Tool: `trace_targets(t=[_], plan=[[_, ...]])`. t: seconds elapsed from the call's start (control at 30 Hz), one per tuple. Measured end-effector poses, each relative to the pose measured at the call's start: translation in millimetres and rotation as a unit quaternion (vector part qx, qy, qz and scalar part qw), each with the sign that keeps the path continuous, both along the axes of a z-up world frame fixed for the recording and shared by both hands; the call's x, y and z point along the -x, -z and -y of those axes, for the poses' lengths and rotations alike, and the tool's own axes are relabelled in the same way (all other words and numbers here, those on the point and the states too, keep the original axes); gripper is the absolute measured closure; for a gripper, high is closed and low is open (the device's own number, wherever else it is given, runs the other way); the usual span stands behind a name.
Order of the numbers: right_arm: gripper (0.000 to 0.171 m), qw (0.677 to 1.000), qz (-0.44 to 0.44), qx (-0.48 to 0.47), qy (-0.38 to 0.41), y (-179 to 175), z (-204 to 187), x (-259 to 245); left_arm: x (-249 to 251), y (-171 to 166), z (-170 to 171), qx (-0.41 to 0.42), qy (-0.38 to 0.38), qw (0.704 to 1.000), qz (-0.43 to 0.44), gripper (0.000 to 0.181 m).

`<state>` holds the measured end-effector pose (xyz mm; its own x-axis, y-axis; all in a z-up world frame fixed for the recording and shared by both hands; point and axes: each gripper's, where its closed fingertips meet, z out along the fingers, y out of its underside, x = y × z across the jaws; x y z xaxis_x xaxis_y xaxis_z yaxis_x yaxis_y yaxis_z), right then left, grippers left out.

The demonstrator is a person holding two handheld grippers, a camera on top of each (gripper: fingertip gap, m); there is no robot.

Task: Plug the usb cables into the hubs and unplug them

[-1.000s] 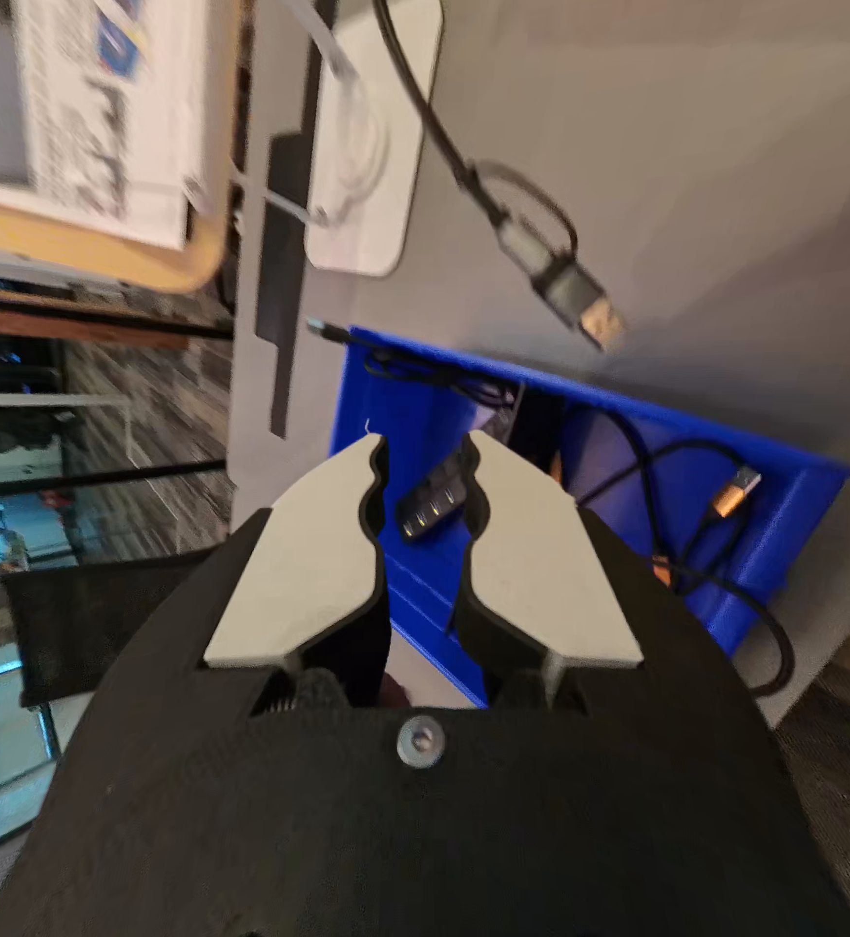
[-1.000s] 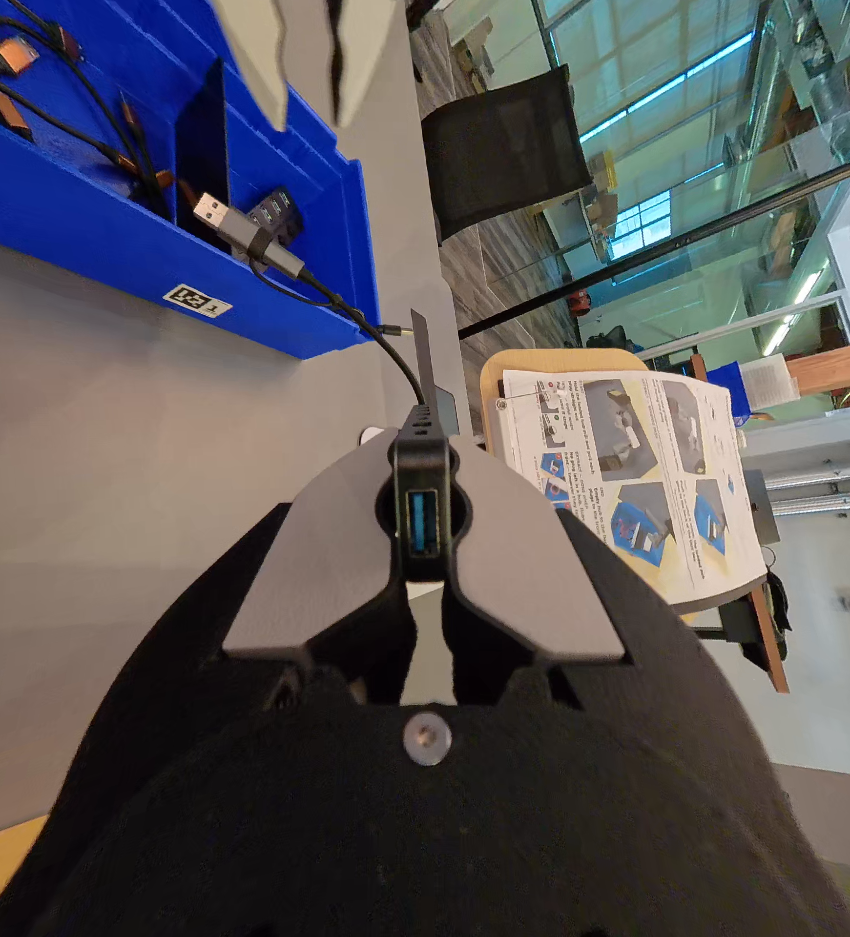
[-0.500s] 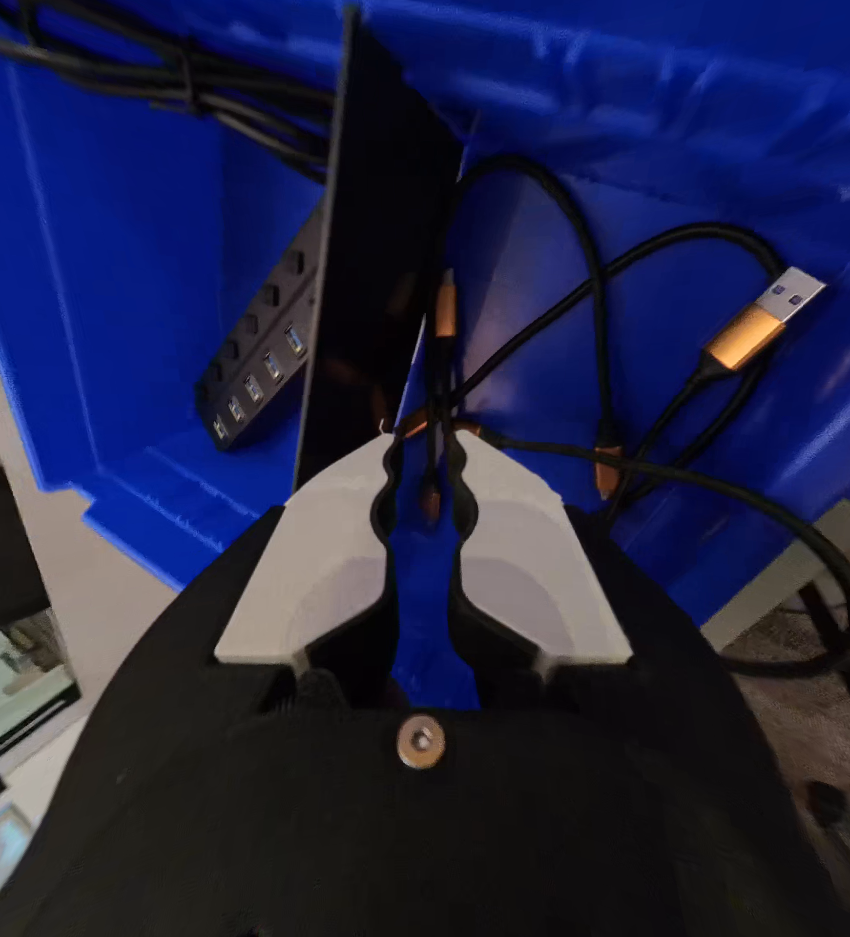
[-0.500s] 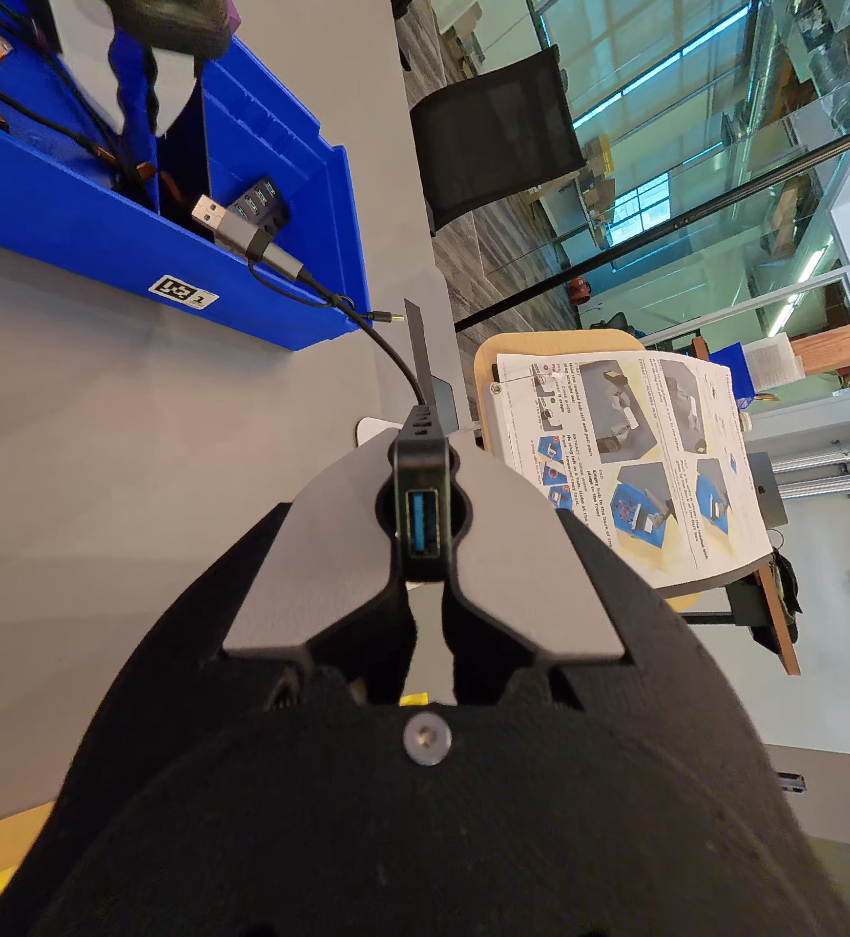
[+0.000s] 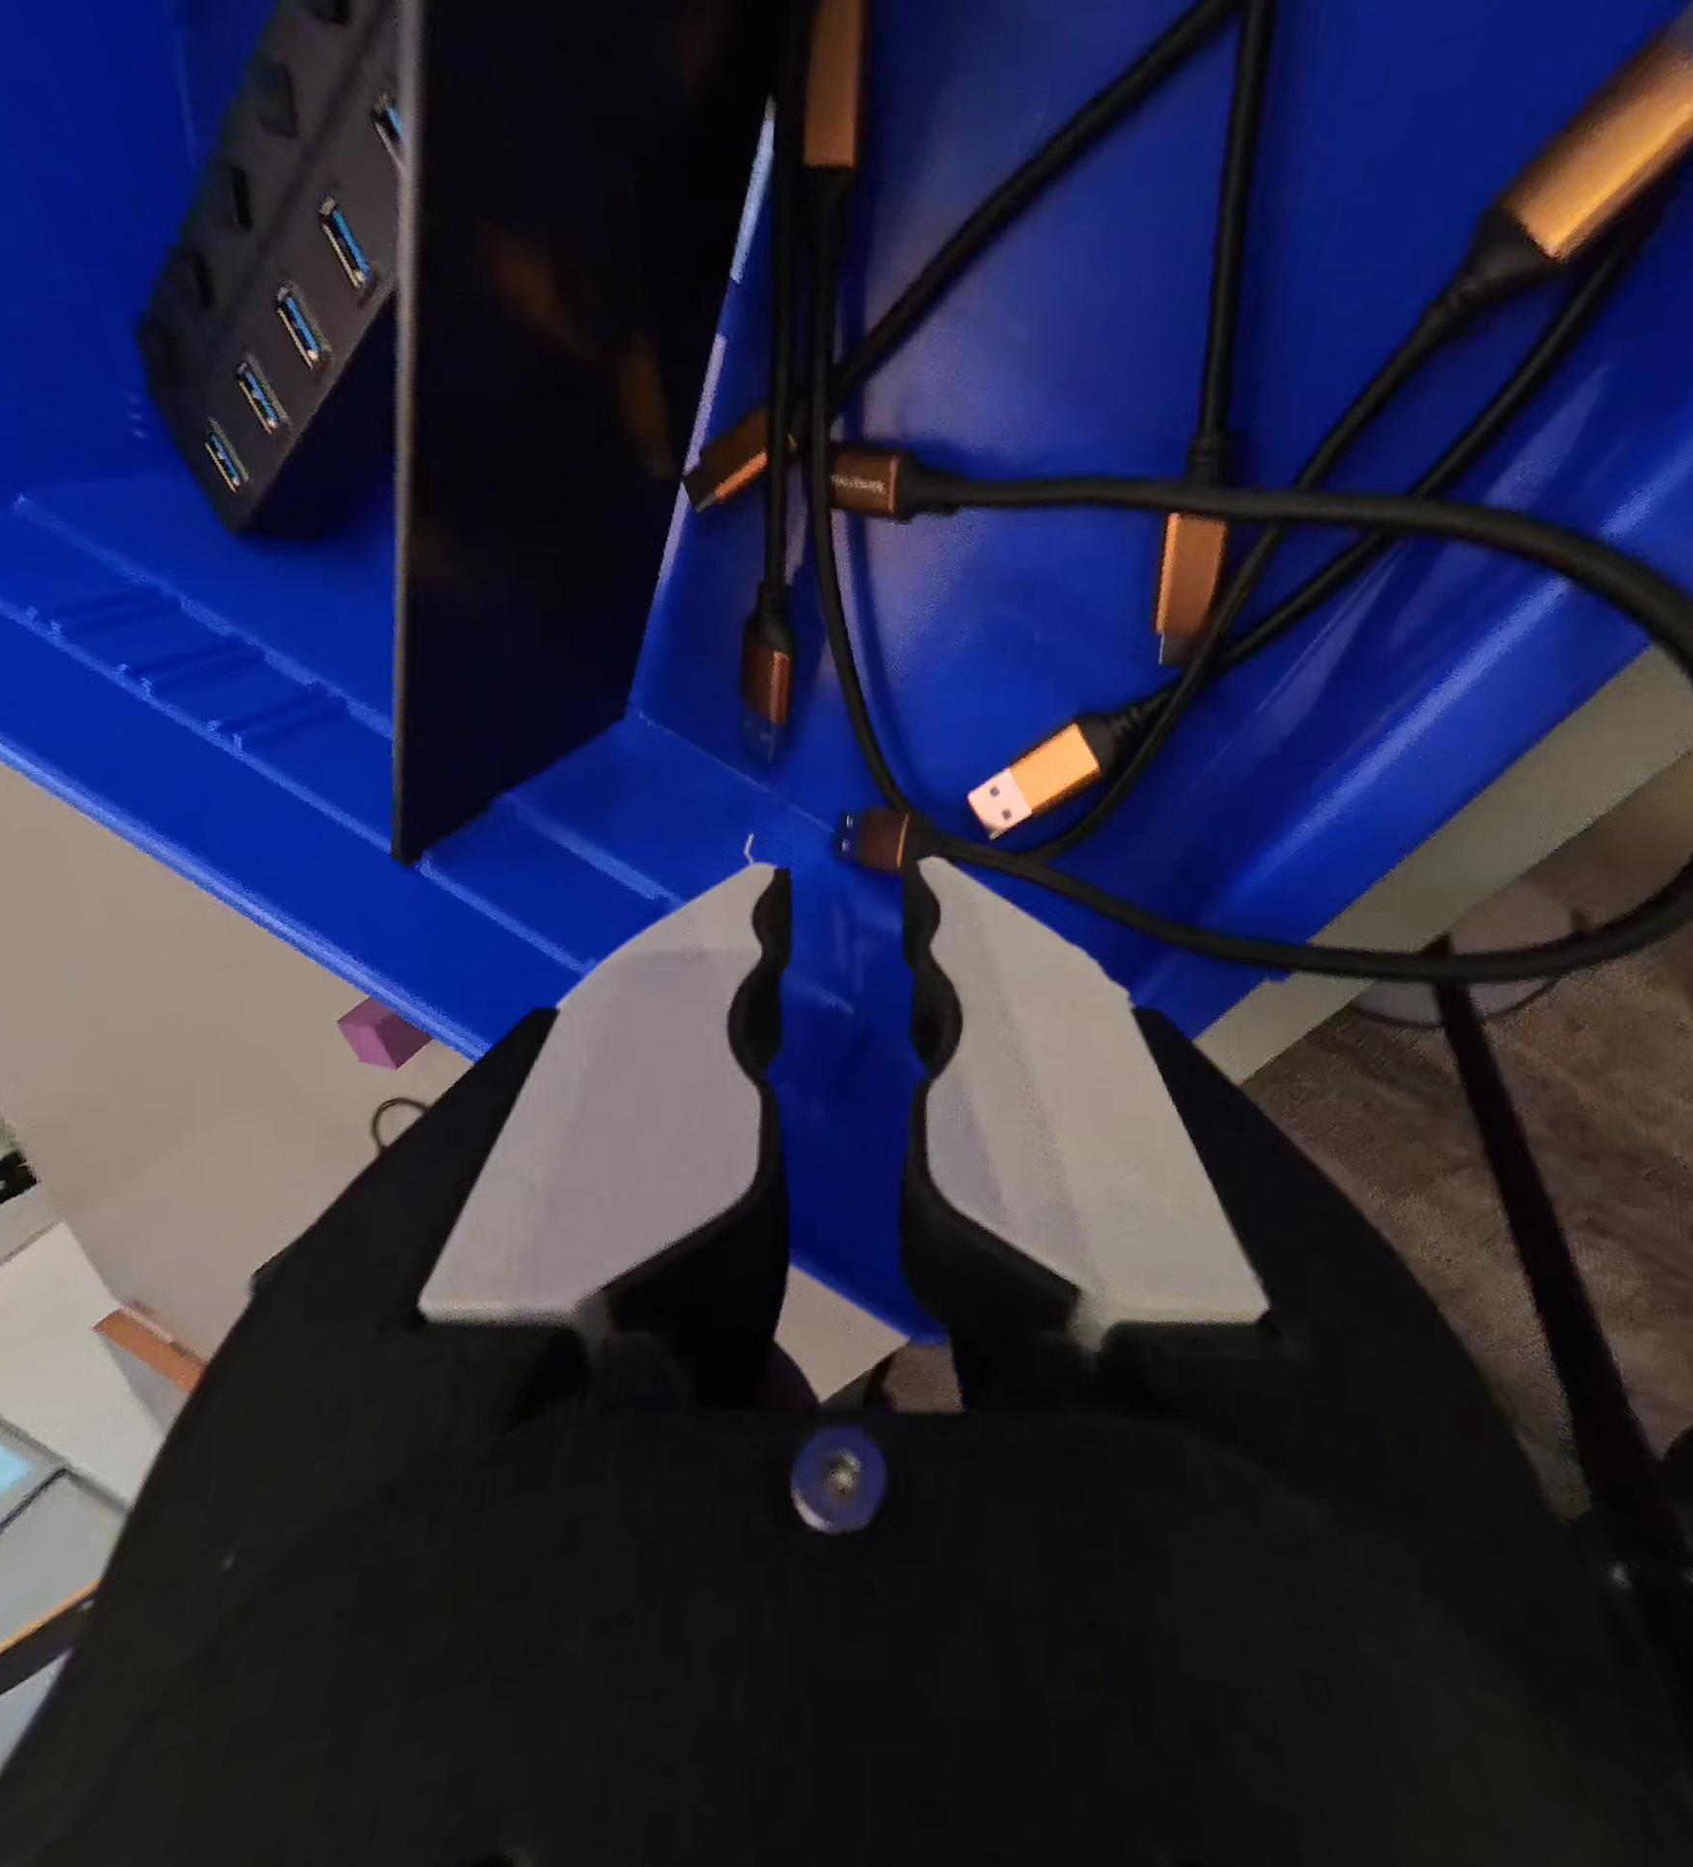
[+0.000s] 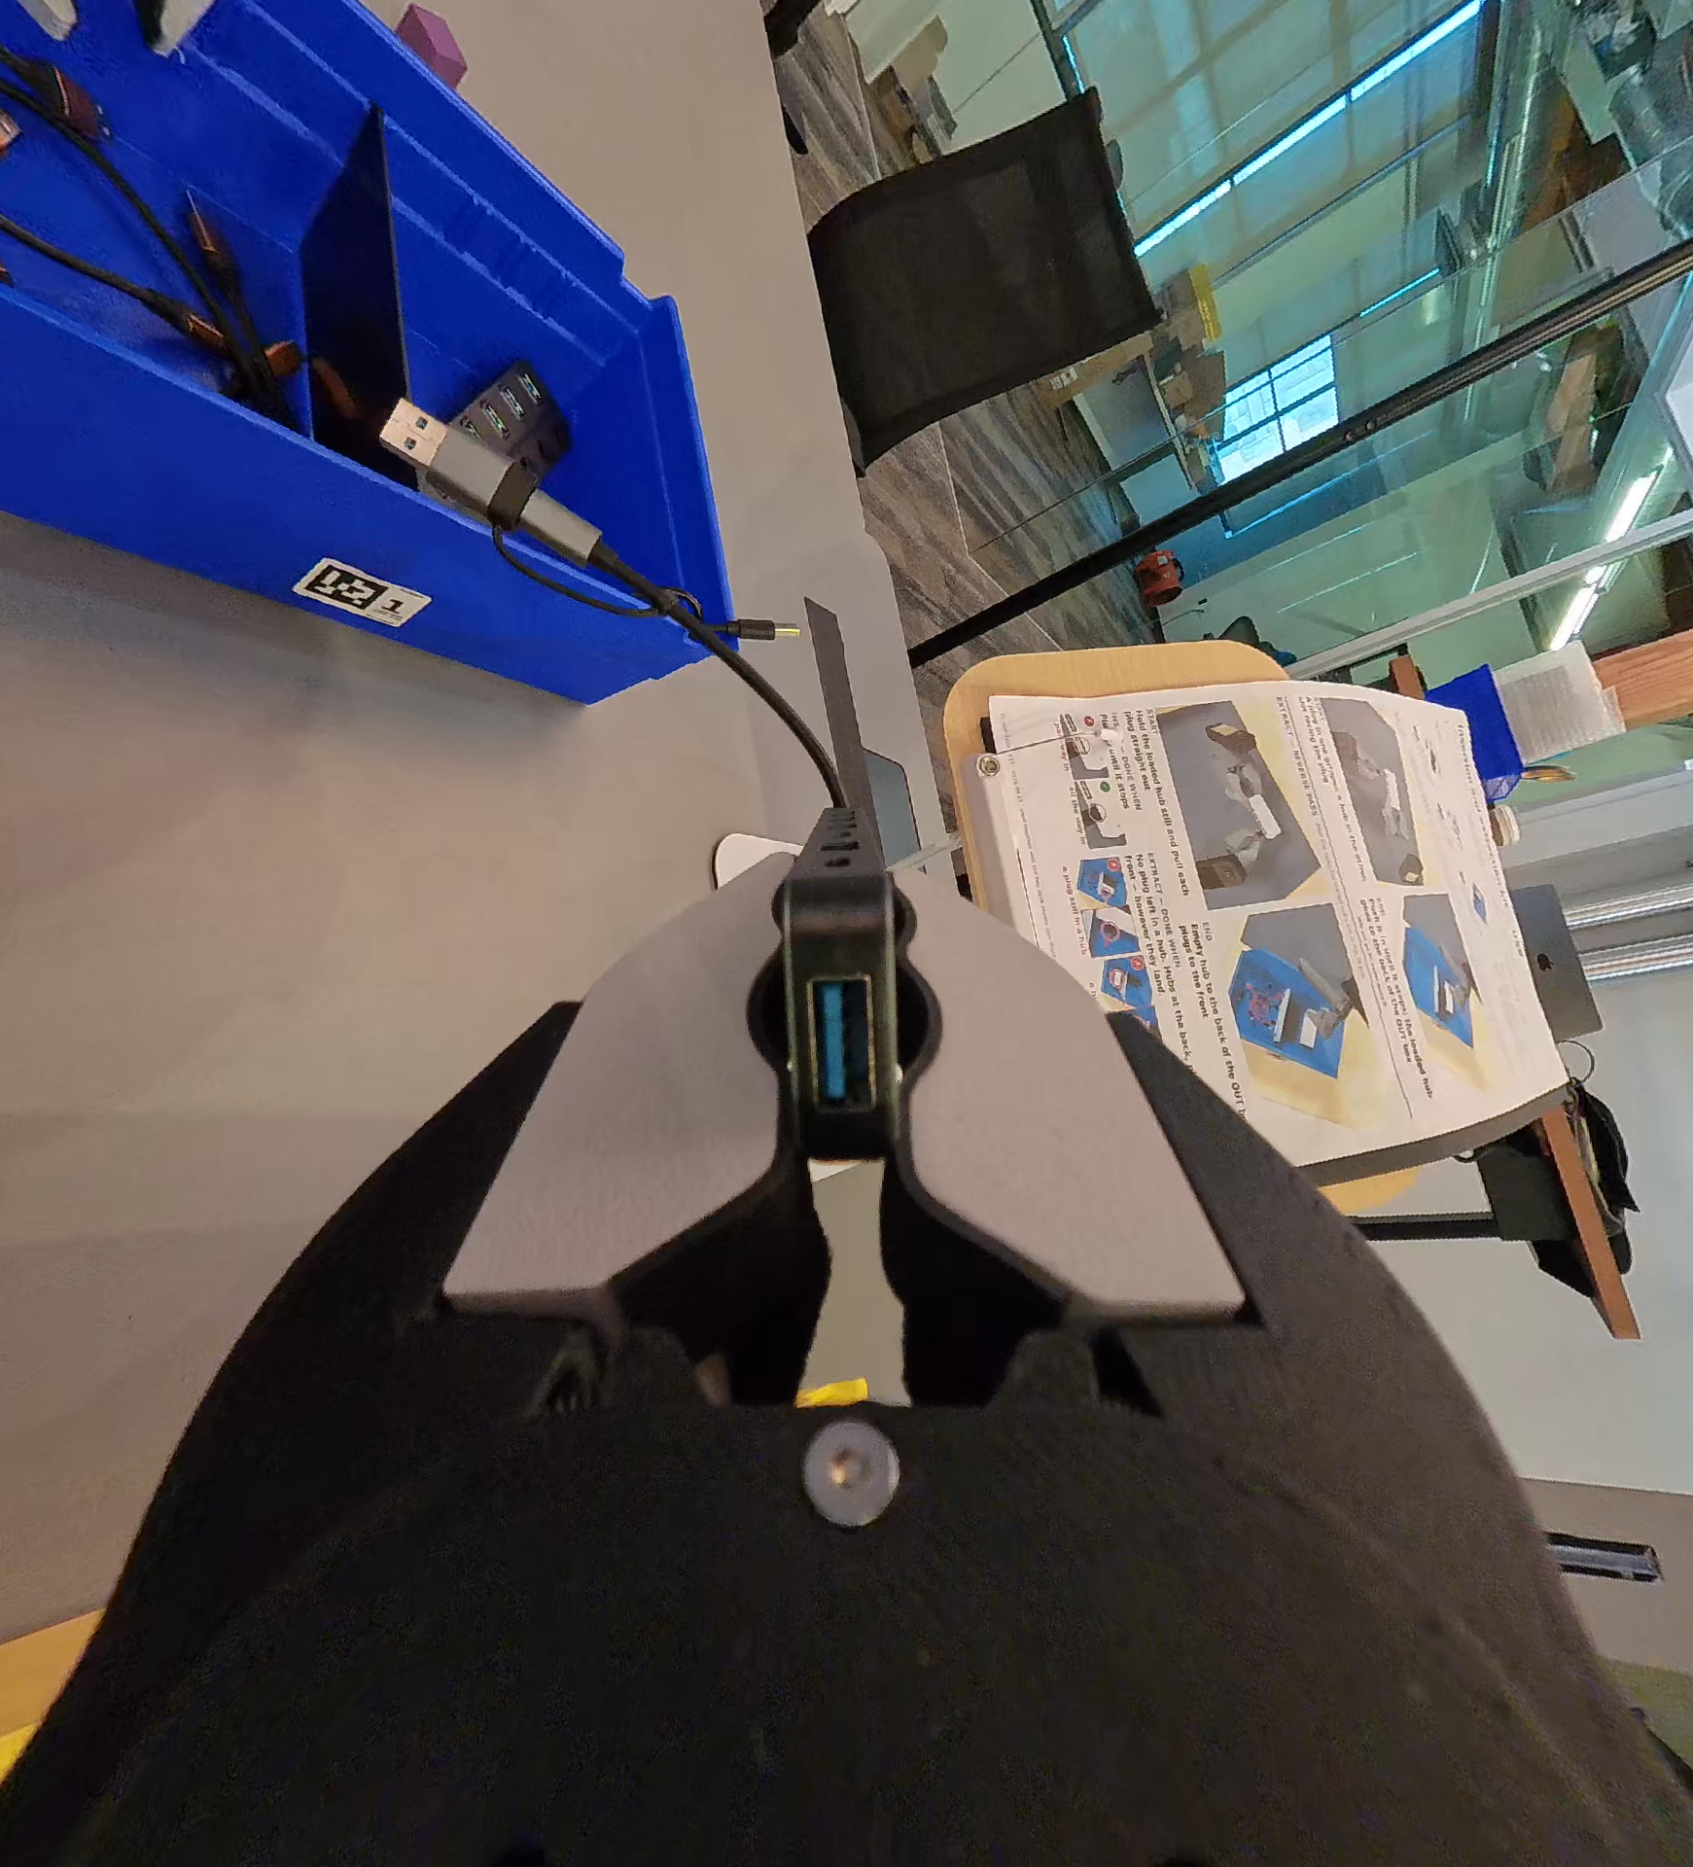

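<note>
While right gripper [image 6: 840, 995] fingers clamp a half-hidden hub [image 6: 840, 1020], left gripper [image 5: 844, 889] gapes narrowly.

A smooth grey table top [image 6: 216, 960] fills the left and middle of the right wrist view. At the upper left a blue plastic bin [image 6: 165, 485] with a black divider rests directly on it. Beyond the bin, at the top of the frame, a small purple block [image 6: 433, 40] lies on the table. A white flat object [image 6: 741, 859], perhaps a pad, lies near the centre, mostly hidden.
</note>
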<state>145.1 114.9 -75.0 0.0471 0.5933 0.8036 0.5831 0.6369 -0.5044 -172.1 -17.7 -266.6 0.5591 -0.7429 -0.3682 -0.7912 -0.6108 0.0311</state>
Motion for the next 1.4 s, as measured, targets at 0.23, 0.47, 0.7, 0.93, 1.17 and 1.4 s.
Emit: trace_targets(t=[0.23, 0.47, 0.7, 0.93, 1.17, 1.4], plan=[[0.161, 1.0, -0.002, 0.006, -0.001, 2.1, -0.7, 0.5, 14.1, 18.6, 9.2, 0.048, 0.041, 0.995, -0.078, 0.158], [0.161, 1.0, 0.0, -0.001, -0.002, 0.0, 2.5, 3.4, 17.8, 40.8, 5.1, 0.073, 0.111, 0.982, -0.134, 0.16], [0.161, 1.0, -0.004, 0.001, -0.002, -1.8, 2.3, 2.0, 11.9, 28.7, -14.9, -0.017, 0.13, 0.981, -0.144, 0.175], [0.161, 1.0, -0.012, 0.015, -0.003, 1.0, -1.0, 0.7, -13.2, -41.8, -44.7, -0.229, 0.15, 0.959, -0.08, 0.176], [0.161, 1.0, -0.01, 0.023, -0.007, 6.4, -1.2, 3.3, -72.3, -153.1, -63.6, -0.433, 0.226, 0.873, -0.01, 0.176], [0.161, 0.999, -0.016, 0.032, -0.012, 7.0, -1.9, 1.9, -146.4, -210.2, -57.0, -0.49, 0.316, 0.81, 0.059, 0.176]])
